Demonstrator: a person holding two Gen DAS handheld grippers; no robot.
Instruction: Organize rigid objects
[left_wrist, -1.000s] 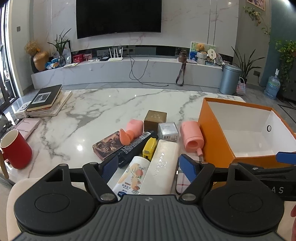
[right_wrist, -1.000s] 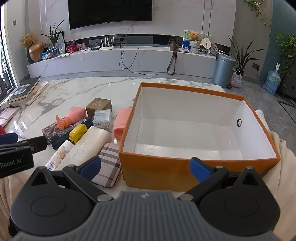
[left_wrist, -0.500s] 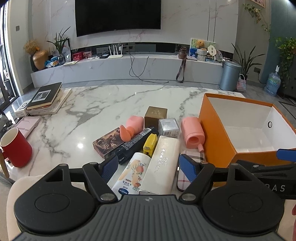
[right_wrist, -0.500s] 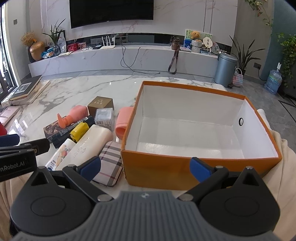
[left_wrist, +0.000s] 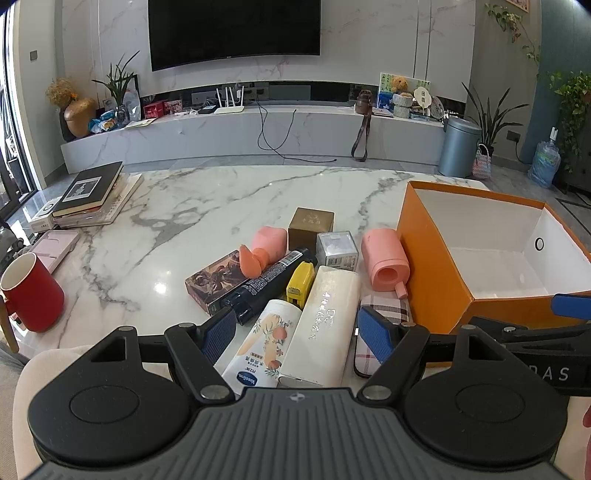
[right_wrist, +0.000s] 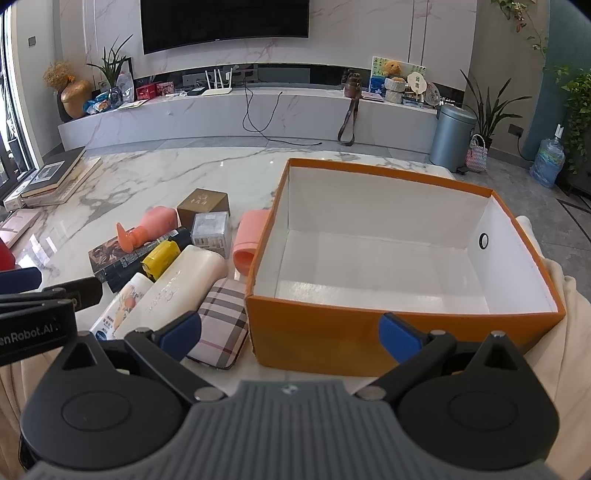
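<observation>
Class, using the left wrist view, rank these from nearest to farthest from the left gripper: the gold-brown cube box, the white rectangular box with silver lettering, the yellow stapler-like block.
1. White rectangular box with silver lettering: between the left gripper's open fingers.
2. Yellow stapler-like block: just beyond, centre.
3. Gold-brown cube box: farthest back.

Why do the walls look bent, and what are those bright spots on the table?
Left wrist view: the fisheye lens bows the TV and walls; white glare spots sit on the glossy table. Right wrist view: same bending toward the edges, dark corners, glare on the table, everything fairly sharp.
</observation>
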